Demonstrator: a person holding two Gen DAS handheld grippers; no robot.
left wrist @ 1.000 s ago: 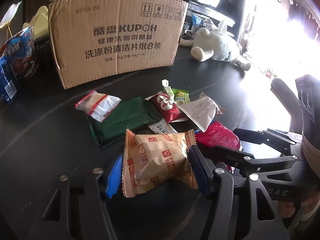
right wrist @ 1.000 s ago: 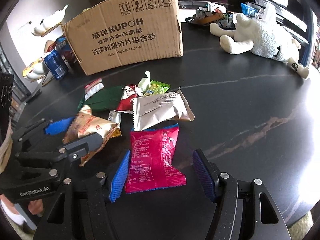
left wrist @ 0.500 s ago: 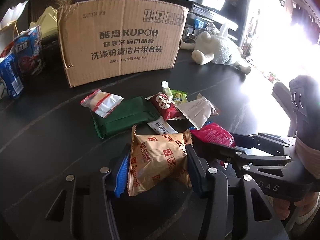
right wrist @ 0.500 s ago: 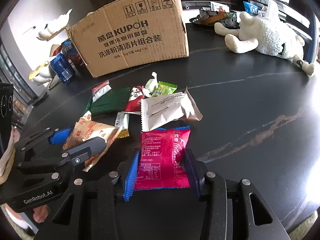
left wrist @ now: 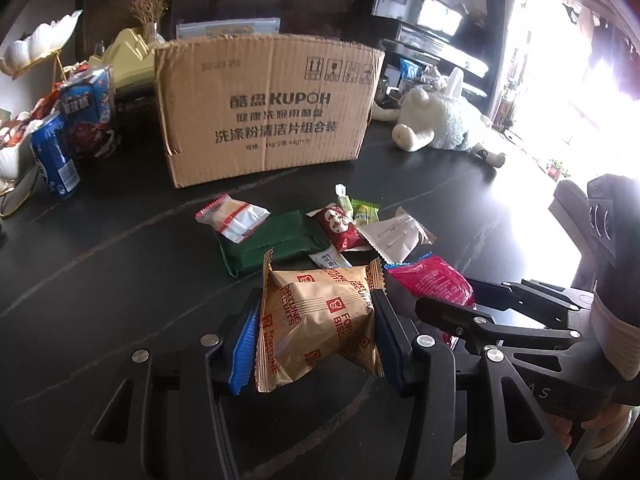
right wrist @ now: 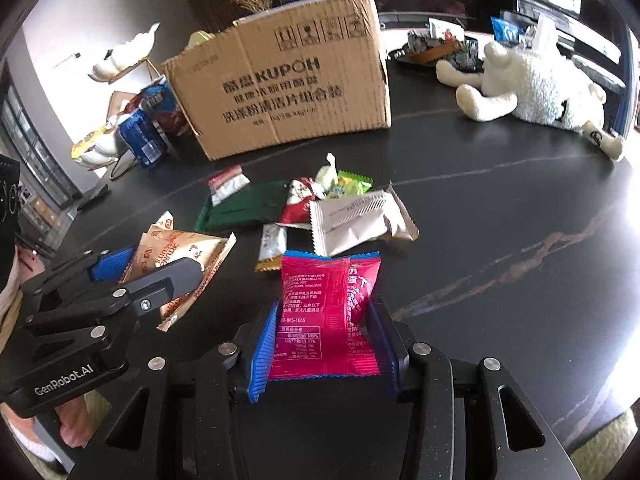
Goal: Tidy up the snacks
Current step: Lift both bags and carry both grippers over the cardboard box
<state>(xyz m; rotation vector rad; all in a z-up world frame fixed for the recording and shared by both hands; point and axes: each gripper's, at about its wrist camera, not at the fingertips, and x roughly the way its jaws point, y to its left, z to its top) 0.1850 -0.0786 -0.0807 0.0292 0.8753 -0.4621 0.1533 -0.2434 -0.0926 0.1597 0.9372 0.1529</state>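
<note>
My left gripper (left wrist: 314, 332) is shut on a gold Fortune Biscuits packet (left wrist: 320, 316), its blue pads pressing both sides and holding it just above the black table. My right gripper (right wrist: 324, 340) is shut on a pink snack packet (right wrist: 328, 312) with a blue edge. The right wrist view shows the left gripper (right wrist: 156, 264) with the gold packet (right wrist: 176, 248) at the left. Beyond them lies a loose pile: a green packet (left wrist: 272, 240), a white-and-red packet (left wrist: 236, 220), a red one (left wrist: 340, 226) and a silver one (right wrist: 352, 220). A cardboard box (left wrist: 264, 108) stands behind the pile.
A white plush sheep (right wrist: 536, 84) lies at the back right of the black table (right wrist: 500, 208). Blue cans and snack bags (left wrist: 54, 156) stand left of the box, with white shell-shaped dishes behind. The table's curved edge runs along the right.
Both grippers have closed onto their packets, the left on the gold one, the right on the pink one. The left gripper has risen a little with the gold packet.
</note>
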